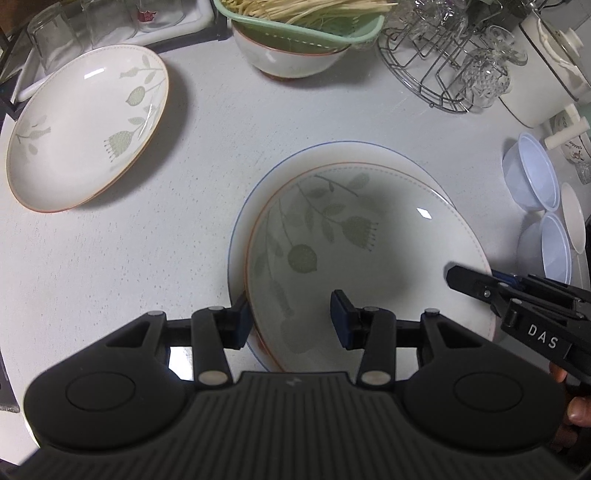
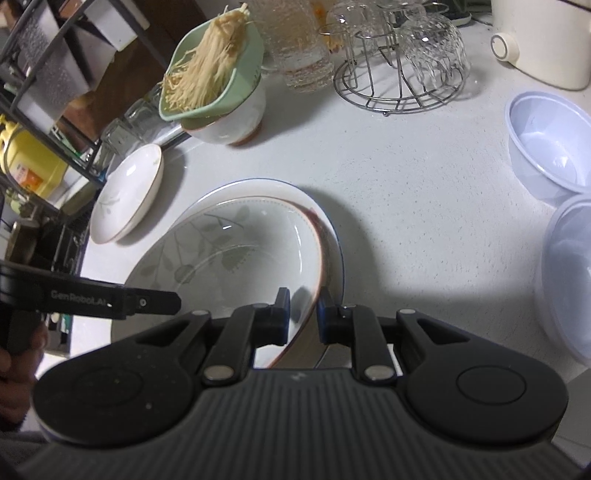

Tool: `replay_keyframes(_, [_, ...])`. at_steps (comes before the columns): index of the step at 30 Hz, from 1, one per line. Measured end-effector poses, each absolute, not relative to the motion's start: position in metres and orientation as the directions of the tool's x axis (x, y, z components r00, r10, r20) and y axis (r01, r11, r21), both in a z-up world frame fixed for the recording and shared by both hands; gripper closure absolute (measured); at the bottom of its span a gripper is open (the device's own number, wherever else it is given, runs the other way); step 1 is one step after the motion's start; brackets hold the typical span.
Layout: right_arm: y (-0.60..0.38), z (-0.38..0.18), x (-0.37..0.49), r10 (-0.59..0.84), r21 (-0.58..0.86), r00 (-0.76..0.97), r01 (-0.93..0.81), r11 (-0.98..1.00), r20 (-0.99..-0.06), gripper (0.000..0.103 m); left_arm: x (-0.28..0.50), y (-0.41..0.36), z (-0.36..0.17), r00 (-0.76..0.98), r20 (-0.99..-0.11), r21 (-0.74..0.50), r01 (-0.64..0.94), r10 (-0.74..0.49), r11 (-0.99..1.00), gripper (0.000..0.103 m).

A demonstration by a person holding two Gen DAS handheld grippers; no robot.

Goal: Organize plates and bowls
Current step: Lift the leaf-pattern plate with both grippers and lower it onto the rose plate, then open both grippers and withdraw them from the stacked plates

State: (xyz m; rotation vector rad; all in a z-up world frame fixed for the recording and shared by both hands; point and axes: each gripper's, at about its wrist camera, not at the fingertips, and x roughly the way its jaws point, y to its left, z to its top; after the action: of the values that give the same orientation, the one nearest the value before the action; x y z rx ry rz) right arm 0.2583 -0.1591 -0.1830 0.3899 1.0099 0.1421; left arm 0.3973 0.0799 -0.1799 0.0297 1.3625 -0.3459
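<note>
Pinching the leaf-patterned plate point(image 2: 236, 251) at its rim, the right gripper point(image 2: 303, 314) should lower level onto the blue-rimmed plate point(image 2: 334, 236); left gripper point(image 1: 291, 317) straddles the opposite rim, gripping nothing.

left gripper point(image 1: 293, 319) part open, right gripper point(image 2: 303, 314) clamped

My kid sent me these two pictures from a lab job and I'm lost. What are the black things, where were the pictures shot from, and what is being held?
They are two hand-held grippers, each with a wide-angle camera looking along its fingers. One picture is from the left gripper, the other from the right gripper. Both straddle the rim of a leaf-patterned plate lying in a bigger blue-rimmed plate on the white counter. The right gripper pinches the rim; the left's jaws stand apart around it. Nearby: a second leaf plate, a green colander of noodles on a bowl, a wire glass rack and plastic bowls.
</note>
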Motion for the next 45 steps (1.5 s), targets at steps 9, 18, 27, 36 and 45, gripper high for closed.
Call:
replay_keyframes(9, [-0.158, -0.188, 0.264, 0.276, 0.373, 0.531, 0.082, 0.924, -0.801, 0.085, 0.402, 0.079, -0.178, 0.147, -0.968, -0.173, 0.194, -0.203, 0.965, 0.053])
replay_keyframes(18, [-0.163, -0.196, 0.266, 0.317, 0.431, 0.522, 0.109, 0.896, -0.792, 0.085, 0.405, 0.101, -0.165, 0.183, -0.952, -0.232, 0.098, -0.247, 0.968, 0.053])
replay_keyframes(27, [-0.162, -0.181, 0.262, 0.261, 0.392, 0.584, 0.108, 0.914, -0.768, 0.086, 0.395, 0.1, -0.148, 0.241, -0.929, -0.256, 0.128, -0.28, 0.958, 0.053])
replay_keyframes(36, [-0.172, -0.134, 0.246, 0.188, 0.339, 0.7, 0.083, 0.937, -0.689, 0.086, 0.378, 0.09, -0.093, 0.371, -0.88, -0.216, 0.242, -0.296, 0.946, 0.053])
replay_keyframes(45, [-0.194, -0.092, 0.23, 0.182, 0.395, 0.772, 0.096, 0.913, -0.609, 0.084, 0.361, 0.079, -0.048, 0.477, -0.816, -0.202, 0.29, -0.325, 0.935, 0.053])
